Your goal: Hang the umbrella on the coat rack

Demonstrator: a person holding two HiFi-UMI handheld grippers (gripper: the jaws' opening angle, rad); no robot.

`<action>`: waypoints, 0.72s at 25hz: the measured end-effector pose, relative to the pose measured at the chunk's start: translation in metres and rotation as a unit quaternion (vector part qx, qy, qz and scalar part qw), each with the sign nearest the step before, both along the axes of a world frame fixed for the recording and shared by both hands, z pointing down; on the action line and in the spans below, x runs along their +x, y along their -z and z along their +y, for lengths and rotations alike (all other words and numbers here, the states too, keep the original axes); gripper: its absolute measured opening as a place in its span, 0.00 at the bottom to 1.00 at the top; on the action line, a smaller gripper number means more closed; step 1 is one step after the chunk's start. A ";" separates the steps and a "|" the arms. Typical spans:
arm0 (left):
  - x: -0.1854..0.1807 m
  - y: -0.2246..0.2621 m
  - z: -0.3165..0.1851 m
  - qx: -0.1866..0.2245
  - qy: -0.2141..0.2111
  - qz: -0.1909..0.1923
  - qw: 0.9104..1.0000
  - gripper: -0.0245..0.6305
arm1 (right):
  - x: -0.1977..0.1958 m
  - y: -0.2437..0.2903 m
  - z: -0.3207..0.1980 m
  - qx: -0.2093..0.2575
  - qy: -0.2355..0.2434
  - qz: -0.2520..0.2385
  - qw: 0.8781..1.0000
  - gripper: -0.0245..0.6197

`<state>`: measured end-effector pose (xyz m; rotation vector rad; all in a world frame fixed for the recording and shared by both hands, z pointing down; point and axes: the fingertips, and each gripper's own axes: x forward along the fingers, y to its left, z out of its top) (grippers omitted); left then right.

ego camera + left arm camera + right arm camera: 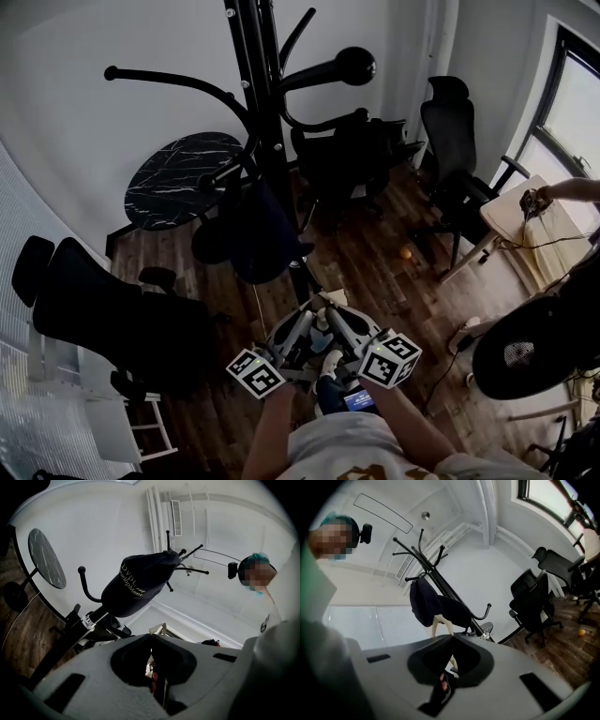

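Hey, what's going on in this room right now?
A person faces the coat rack with a hand-held gripper in each hand. The dark folded umbrella already hangs from one of the rack's arms. The left hand-held gripper and the right hand-held gripper sit low near the person's body, jaws together, holding nothing, clear of the umbrella.
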<state>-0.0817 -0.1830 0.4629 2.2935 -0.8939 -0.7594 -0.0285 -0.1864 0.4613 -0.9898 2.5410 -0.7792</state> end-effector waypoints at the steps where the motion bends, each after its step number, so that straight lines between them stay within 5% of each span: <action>1: 0.000 -0.001 -0.002 -0.001 0.000 0.001 1.000 0.07 | 0.000 -0.001 -0.002 -0.001 0.000 0.001 1.000 0.06; 18: -0.003 -0.024 -0.027 -0.026 -0.002 0.007 1.000 0.07 | -0.002 -0.026 -0.026 -0.026 -0.001 0.017 1.000 0.06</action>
